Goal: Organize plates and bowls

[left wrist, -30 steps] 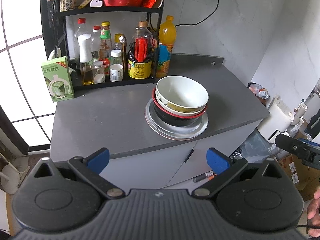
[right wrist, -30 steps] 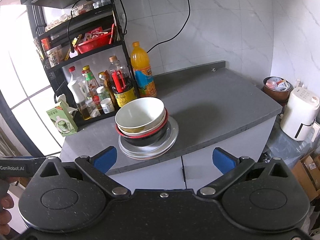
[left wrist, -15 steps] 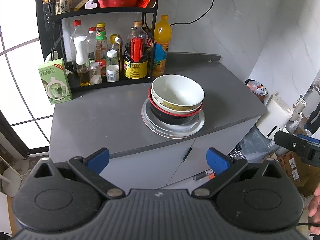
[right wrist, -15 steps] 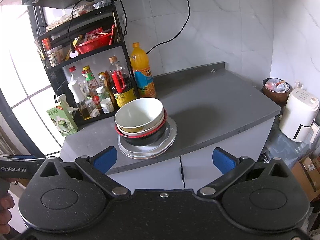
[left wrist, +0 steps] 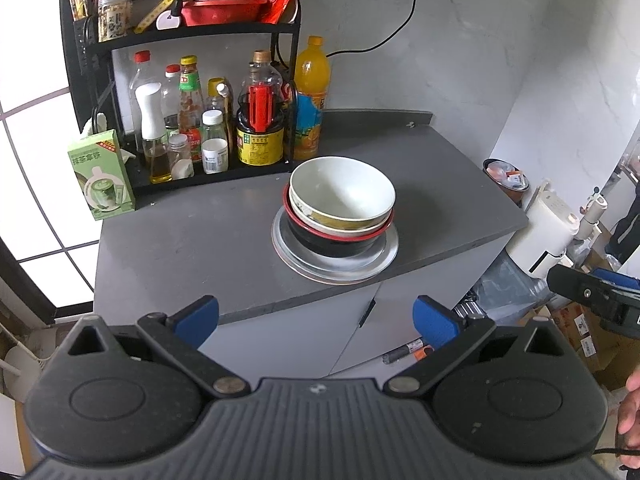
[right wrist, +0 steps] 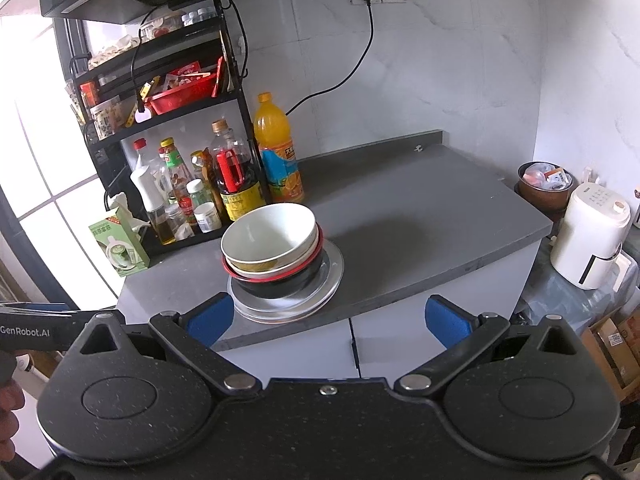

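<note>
A white bowl [left wrist: 342, 194] [right wrist: 267, 237] is nested in a black bowl with a red rim [left wrist: 340, 240] [right wrist: 280, 280], which rests on stacked silver plates [left wrist: 380, 258] [right wrist: 330, 276] near the front edge of the grey counter [left wrist: 180, 248] [right wrist: 420, 232]. My left gripper [left wrist: 316, 320] hovers open in front of the counter, short of the stack, with nothing between its blue pads. My right gripper [right wrist: 326, 320] is likewise open and empty, held off the counter edge just below the stack.
A black rack [left wrist: 180, 32] [right wrist: 160, 120] with sauce bottles stands at the back left, beside an orange soda bottle [left wrist: 310, 98] [right wrist: 278, 148] and a green box [left wrist: 102, 174] [right wrist: 120, 246]. A white appliance [right wrist: 592, 236] sits right of the counter. Cabinet doors [right wrist: 352, 344] lie below.
Both grippers have drawn slightly back from the counter, so the stack appears a little farther away. The bowls and plates have not moved, and the jaws stay open.
</note>
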Demonstrator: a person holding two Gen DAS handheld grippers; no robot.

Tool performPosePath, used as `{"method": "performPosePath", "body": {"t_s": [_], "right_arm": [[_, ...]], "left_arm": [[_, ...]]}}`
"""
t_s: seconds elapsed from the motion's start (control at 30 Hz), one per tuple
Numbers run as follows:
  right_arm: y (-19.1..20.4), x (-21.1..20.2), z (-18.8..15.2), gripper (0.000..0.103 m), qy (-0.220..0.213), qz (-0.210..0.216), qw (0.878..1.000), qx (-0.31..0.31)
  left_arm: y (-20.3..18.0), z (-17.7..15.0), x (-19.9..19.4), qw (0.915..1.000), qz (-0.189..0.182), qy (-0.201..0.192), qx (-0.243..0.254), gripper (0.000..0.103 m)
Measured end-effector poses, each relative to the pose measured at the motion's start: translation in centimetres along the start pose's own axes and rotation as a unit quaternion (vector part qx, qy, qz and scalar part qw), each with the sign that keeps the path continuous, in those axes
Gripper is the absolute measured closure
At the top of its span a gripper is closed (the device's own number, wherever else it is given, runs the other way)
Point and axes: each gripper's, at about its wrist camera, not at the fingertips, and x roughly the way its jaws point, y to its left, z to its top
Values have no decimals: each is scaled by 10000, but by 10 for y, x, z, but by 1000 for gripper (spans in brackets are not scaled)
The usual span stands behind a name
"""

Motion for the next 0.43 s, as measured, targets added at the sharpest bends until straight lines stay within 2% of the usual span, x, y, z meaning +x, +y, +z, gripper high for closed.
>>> {"method": "performPosePath", "body": {"t_s": [0.43], "right_arm": [[-15,14,10,0,169,209,9996,-91]], "left_arm": [[-11,7,11,9998,187,47,-51,1]]}}
